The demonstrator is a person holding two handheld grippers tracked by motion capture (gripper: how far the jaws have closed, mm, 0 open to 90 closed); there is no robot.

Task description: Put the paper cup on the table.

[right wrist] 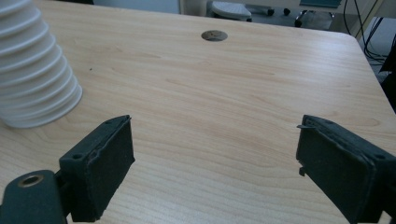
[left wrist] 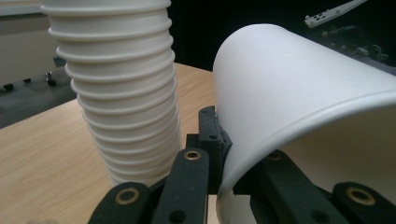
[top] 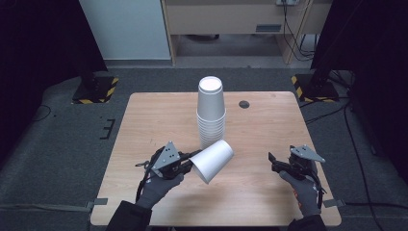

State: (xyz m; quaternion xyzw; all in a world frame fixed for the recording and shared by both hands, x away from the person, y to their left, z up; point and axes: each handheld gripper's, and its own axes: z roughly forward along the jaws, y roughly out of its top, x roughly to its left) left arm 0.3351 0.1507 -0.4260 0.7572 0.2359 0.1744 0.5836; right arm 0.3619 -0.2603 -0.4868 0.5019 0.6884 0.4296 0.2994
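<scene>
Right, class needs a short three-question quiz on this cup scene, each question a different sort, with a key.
1. True or false: the left gripper is shut on the rim of a single white cup.
2. How does the stack of cups stand on the table? A mouths up; B mouths down; C on its side.
3. Fill in: the right gripper's jaws are ____.

Key: 1 true. 2 B. 3 open, nothing between them.

Overhead and tong-mounted views, shared table (top: 269,125)
</scene>
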